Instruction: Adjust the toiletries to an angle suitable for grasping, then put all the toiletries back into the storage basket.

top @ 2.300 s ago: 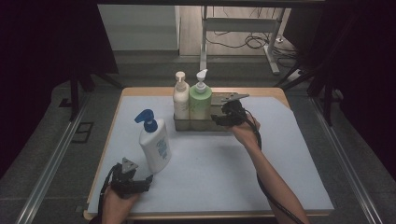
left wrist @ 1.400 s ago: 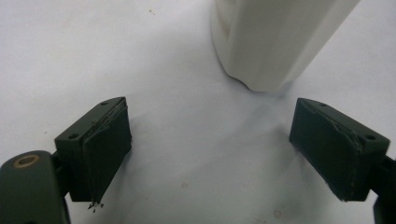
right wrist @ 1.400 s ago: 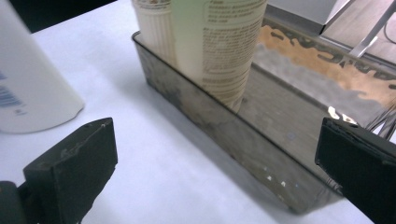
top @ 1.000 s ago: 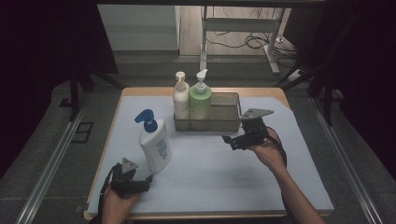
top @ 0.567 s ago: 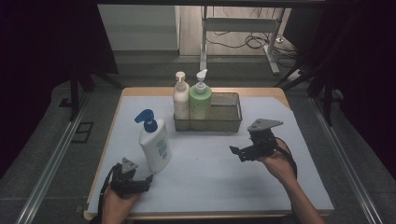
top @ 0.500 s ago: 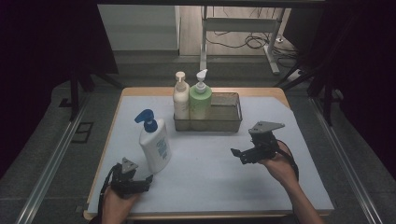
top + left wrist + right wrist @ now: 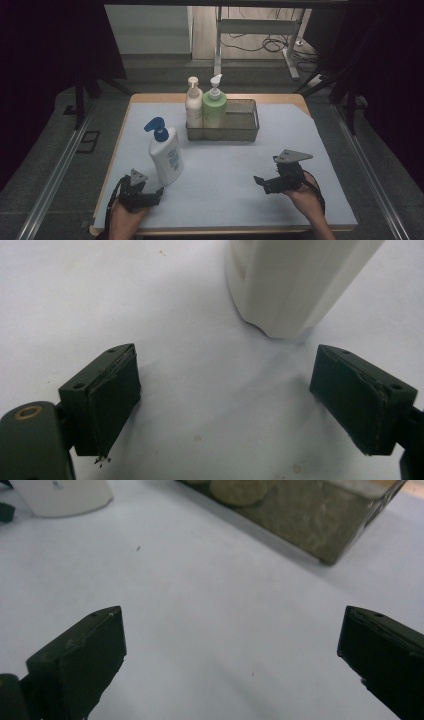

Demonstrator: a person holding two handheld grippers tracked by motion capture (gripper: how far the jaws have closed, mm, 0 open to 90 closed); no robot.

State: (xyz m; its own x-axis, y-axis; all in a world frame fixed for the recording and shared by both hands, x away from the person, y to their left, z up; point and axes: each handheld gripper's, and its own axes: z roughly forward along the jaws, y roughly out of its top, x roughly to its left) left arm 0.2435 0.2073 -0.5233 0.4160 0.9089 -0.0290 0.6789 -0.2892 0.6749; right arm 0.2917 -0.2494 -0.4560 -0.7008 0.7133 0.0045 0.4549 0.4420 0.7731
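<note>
A white pump bottle with a blue pump [image 7: 165, 152] stands at the table's front left; its base [image 7: 290, 285] rises just beyond my left gripper [image 7: 225, 402], which rests open on the white sheet. In the high view that left gripper [image 7: 150, 195] lies at the bottle's foot. A wire basket [image 7: 240, 125] at the back centre holds a cream pump bottle [image 7: 193, 105] and a green pump bottle [image 7: 214, 107]. My right gripper [image 7: 261, 182] sits low at the front right, open and empty. Past the right gripper [image 7: 232, 667] the basket wall [image 7: 310, 520] shows.
A white sheet [image 7: 225, 170] covers the wooden table. The basket's right half holds nothing. Dark floor and metal rails [image 7: 50, 175] flank the table, and a stand with cables [image 7: 255, 30] is behind it.
My right gripper has drawn back from the basket toward the front right and dropped to the table. The left gripper and the bottles have stayed put.
</note>
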